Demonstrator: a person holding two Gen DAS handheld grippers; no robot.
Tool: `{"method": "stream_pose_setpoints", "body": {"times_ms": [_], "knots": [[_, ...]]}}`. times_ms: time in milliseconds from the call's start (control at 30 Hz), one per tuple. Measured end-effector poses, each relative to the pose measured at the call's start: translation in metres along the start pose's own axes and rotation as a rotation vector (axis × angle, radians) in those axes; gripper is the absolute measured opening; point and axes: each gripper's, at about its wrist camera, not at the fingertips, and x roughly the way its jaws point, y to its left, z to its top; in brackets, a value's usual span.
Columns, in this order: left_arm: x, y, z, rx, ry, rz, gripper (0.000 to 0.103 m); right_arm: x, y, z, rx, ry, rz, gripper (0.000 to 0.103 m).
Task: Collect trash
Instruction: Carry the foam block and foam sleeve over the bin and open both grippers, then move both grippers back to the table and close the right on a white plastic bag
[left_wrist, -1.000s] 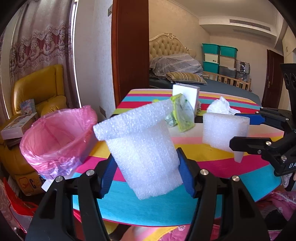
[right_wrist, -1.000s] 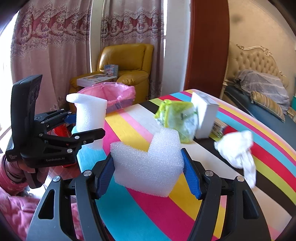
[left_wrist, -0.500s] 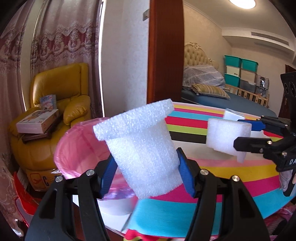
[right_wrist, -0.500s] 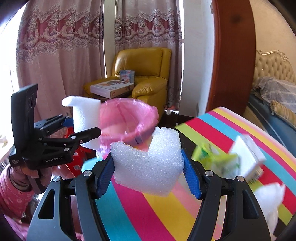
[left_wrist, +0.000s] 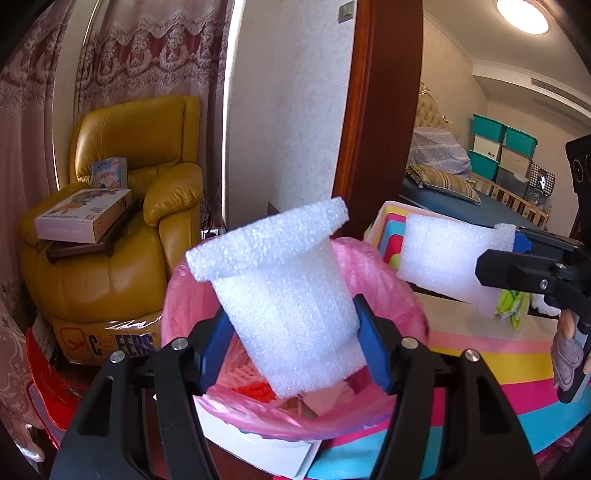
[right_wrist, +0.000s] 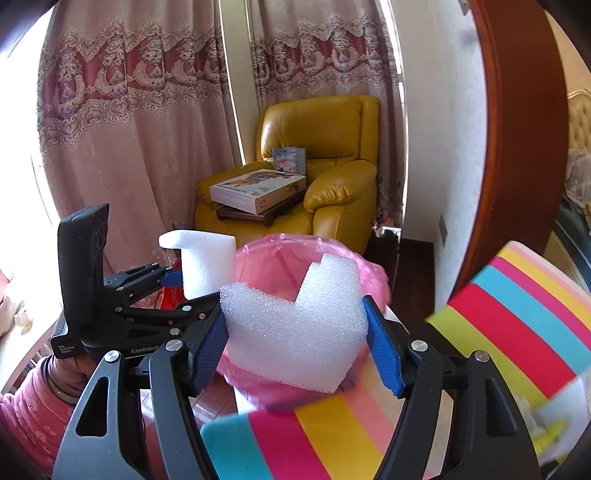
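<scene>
Residential home: yellow leather armchair (right_wrist: 325, 162), lace-trimmed curtains (right_wrist: 140, 110), tufted-headboard bed (left_wrist: 439, 173), stacked storage bins (left_wrist: 502, 151).

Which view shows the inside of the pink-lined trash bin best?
The left wrist view: it looks down into the pink-lined trash bin, showing red and white scraps at the bottom around the foam piece. The right wrist view shows only the bin's rim and outer bag, much of it behind the notched foam block.

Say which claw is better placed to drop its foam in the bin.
Left. The left claw holds flanged foam over the open pink bin; the right claw's notched foam hangs beside the rim. Both claws' jaws just eased wider.
</scene>
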Motion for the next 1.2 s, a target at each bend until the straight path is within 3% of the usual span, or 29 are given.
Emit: {"method": "stream_pose_setpoints", "body": {"times_ms": [67,233,467,567,700,933,1100,1200], "knots": [[0.008,0.008,0.000,0.001,0.012,0.013,0.064,0.011,-0.002,0.004,0.010,0.004,0.024,0.073],[0.015,0.018,-0.007,0.008,0.019,0.078,0.082,0.013,-0.013,0.006,0.062,-0.023,0.033,0.079],[-0.007,-0.002,-0.027,0.041,-0.016,0.140,0.098,-0.049,-0.014,-0.026,-0.019,-0.068,-0.057,0.079],[-0.017,-0.028,-0.031,0.063,-0.032,0.131,0.098,-0.084,-0.014,-0.054,-0.067,-0.078,-0.140,0.079],[-0.021,-0.075,-0.031,0.089,-0.043,0.054,0.098,-0.129,-0.033,-0.094,-0.043,-0.080,-0.250,0.081],[0.000,-0.176,-0.036,0.148,-0.022,-0.085,0.098,-0.198,-0.096,-0.151,0.144,-0.084,-0.457,0.081],[0.024,-0.220,-0.045,0.149,0.002,-0.106,0.098,-0.220,-0.135,-0.178,0.255,-0.076,-0.564,0.081],[0.040,-0.235,-0.047,0.191,0.043,-0.054,0.098,-0.217,-0.153,-0.188,0.306,-0.044,-0.596,0.081]]}}
